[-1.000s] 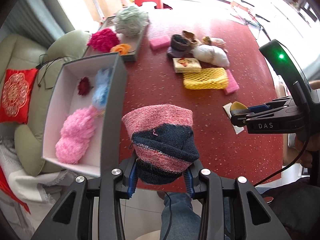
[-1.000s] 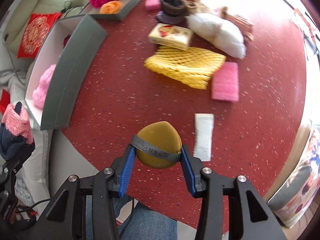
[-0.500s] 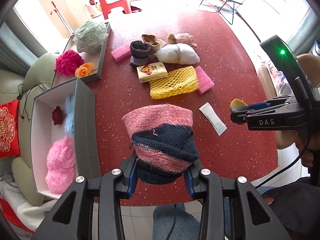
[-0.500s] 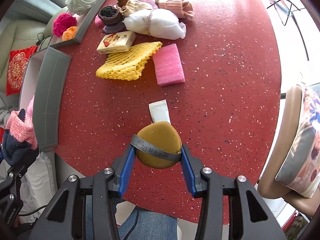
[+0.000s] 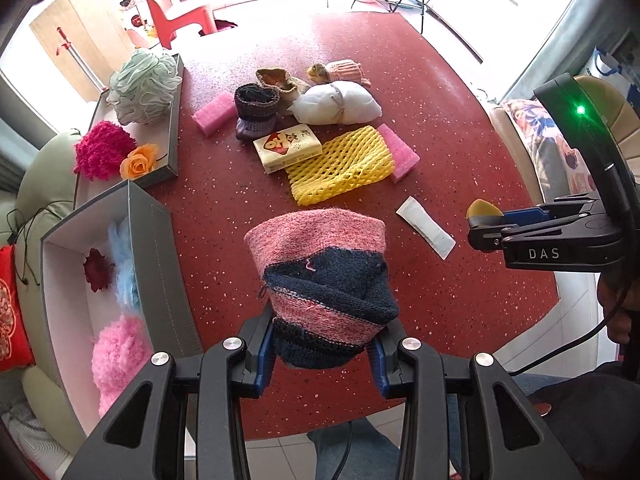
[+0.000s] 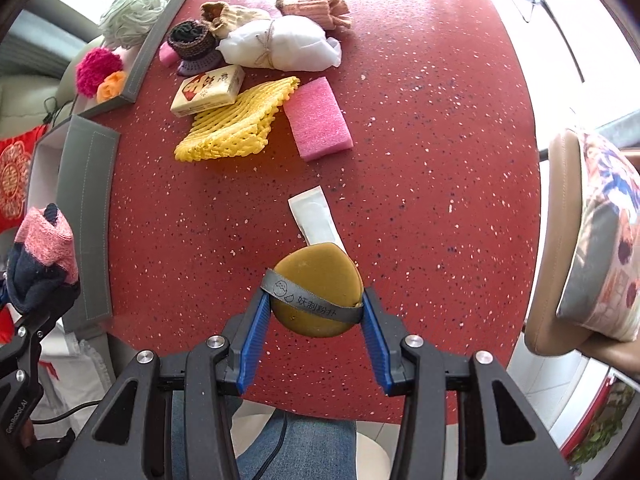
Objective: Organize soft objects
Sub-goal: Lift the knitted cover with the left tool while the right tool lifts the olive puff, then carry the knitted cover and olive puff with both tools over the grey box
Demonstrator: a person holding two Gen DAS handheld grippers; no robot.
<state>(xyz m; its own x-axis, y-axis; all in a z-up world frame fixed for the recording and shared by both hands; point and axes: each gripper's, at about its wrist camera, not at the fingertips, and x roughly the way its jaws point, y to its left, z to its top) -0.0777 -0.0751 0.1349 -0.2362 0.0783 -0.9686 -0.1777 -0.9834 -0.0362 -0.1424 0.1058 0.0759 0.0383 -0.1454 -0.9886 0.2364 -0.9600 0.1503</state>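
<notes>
My left gripper [image 5: 322, 354] is shut on a pink and navy knitted sock [image 5: 320, 276], held above the near part of the red table [image 5: 460, 128]. The same sock [image 6: 42, 248] shows at the left edge of the right wrist view. My right gripper [image 6: 314, 320] is shut on a mustard makeup puff [image 6: 316, 284] with a grey band, hanging over the table's near edge. That puff [image 5: 482, 210] also peeks out at the right of the left wrist view. A grey box [image 5: 160, 264] at the left holds a pink fluffy ball [image 5: 116, 352], a blue tuft and a dark red flower.
Mid-table lie a yellow foam net [image 6: 232, 124], a pink sponge [image 6: 318, 118], a tissue pack [image 6: 208, 90], a white bundle [image 6: 280, 46], knitted socks [image 6: 192, 42] and a white sachet [image 6: 316, 216]. A grey tray [image 5: 172, 120] holds a mint pouf, magenta pompom and orange flower. A chair [image 6: 568, 240] stands right.
Both grippers have rolled, so the table and boxes have swung round in both views. The sock and the puff stay gripped as before. The white sachet now lies just beyond the puff.
</notes>
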